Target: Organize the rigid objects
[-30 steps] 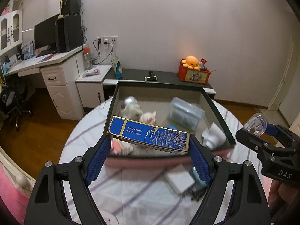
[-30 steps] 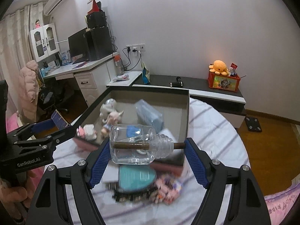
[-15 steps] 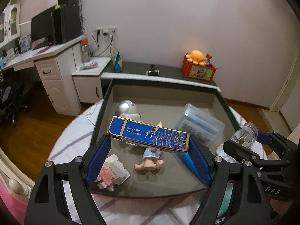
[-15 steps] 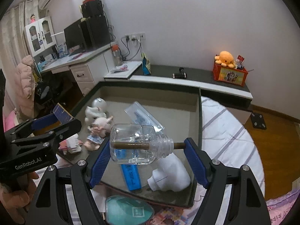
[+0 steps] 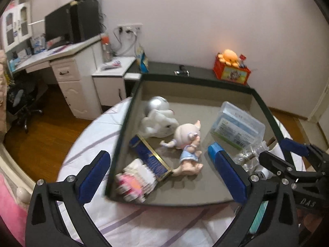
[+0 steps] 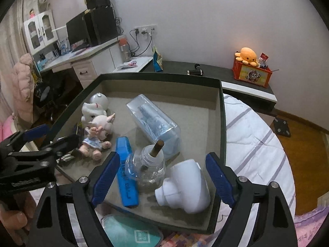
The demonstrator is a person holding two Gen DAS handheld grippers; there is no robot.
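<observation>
both tongs hang spread wide over a dark-rimmed tray (image 5: 123,127) and neither grips anything. the left tongs (image 5: 162,177) straddle the tray's near left corner, one blue pad outside the wall, the other over the tray floor. the right tongs (image 6: 162,177) sit above the tray's near right part.

the blue and gold box (image 5: 151,158) lies flat on the tray floor, tilted diagonally, between a pink and white block toy (image 5: 135,183) and a doll in a blue dress (image 5: 189,144), touching or nearly touching both. the clear glass bottle (image 6: 147,170) with a brown wick stands on the tray floor between a flat blue case (image 6: 126,170) and a white plastic fitting (image 6: 185,189), just in front of a clear plastic container (image 6: 154,121). a white plush animal (image 5: 160,121) lies behind the doll.

the tray rests on a white bed cover with purple stripes (image 6: 253,135). a teal item (image 6: 127,230) lies just outside the tray's near wall.
</observation>
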